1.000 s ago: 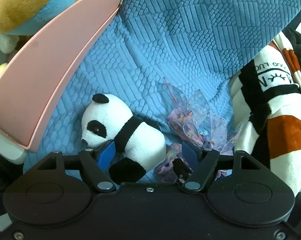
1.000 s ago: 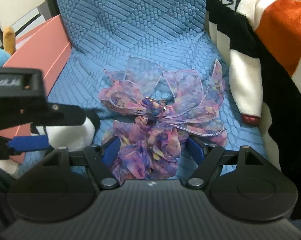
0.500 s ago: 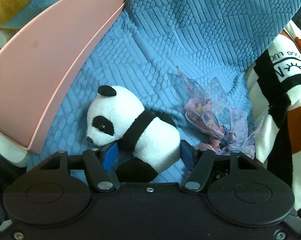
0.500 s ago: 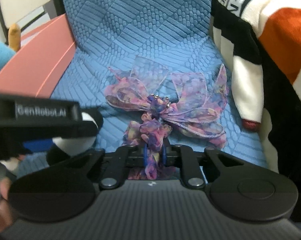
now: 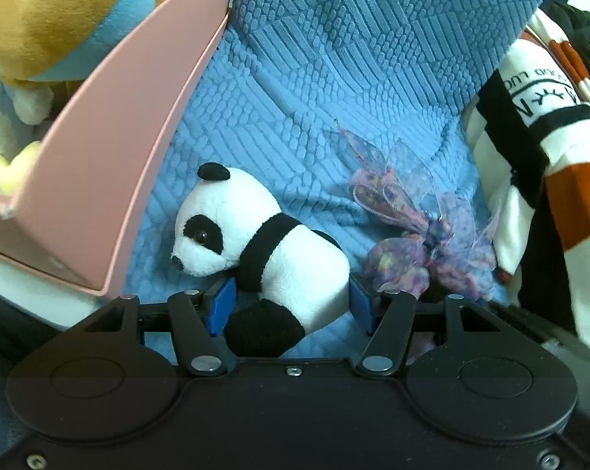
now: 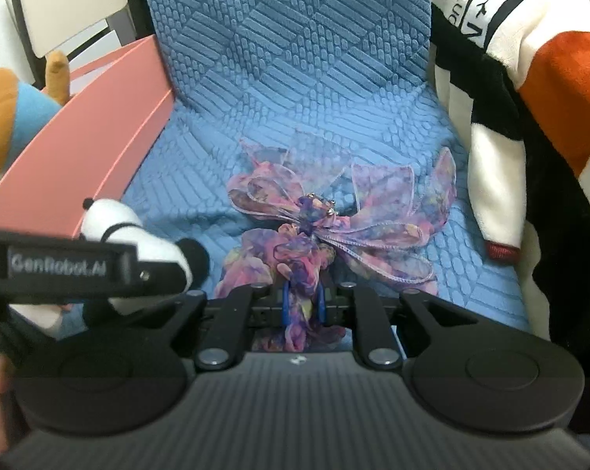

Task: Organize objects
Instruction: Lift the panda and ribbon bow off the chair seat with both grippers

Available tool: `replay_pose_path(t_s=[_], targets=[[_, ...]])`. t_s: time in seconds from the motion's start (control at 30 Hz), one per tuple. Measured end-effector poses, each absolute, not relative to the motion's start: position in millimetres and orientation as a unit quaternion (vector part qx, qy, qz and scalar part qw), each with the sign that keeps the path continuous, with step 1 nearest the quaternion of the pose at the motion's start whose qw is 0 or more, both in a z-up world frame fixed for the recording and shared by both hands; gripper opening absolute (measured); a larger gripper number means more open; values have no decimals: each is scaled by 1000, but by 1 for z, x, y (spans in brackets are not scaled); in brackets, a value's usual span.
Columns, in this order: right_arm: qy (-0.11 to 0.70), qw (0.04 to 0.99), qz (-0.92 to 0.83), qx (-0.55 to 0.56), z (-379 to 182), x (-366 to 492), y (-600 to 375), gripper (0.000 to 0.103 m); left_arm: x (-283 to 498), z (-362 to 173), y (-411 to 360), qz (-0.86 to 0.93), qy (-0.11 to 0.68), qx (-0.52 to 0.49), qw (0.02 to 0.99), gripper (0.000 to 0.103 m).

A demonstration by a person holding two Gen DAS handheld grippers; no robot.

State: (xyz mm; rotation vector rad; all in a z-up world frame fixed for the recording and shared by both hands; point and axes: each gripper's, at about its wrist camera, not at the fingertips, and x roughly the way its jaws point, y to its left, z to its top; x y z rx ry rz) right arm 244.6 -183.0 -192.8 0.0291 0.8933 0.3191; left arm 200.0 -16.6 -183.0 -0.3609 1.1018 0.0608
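two soft things in hand on the blue textured cushion (image 5: 334,78), both light and squashy. pink box (image 5: 110,156) at far left, plush toys already inside; its near rim is the edge to clear. striped blanket (image 6: 529,78) crowds the right, open room lies in the middle. panda plush (image 5: 271,258), near left, sits between the left hand-held gripper (image 5: 291,301) pads, which have just been closing and now press its body; a mid-body hold looks sound. ribbon bow (image 6: 326,219), near right, is flimsy and likely to snag; right hand-held gripper (image 6: 302,301) is pressed together, pinching its near tail.
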Motion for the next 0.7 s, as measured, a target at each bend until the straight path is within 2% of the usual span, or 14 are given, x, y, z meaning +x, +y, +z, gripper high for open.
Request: replay_pose_path(t_s=[0.37,0.7], targets=[[447,879,150,72,-177,237,-196,17,187,-169,-15,-11,518,-120,847,58],[438,882,143,101,-155,213,-203,17,174,-142,-11,-39,515,-113,849,58]])
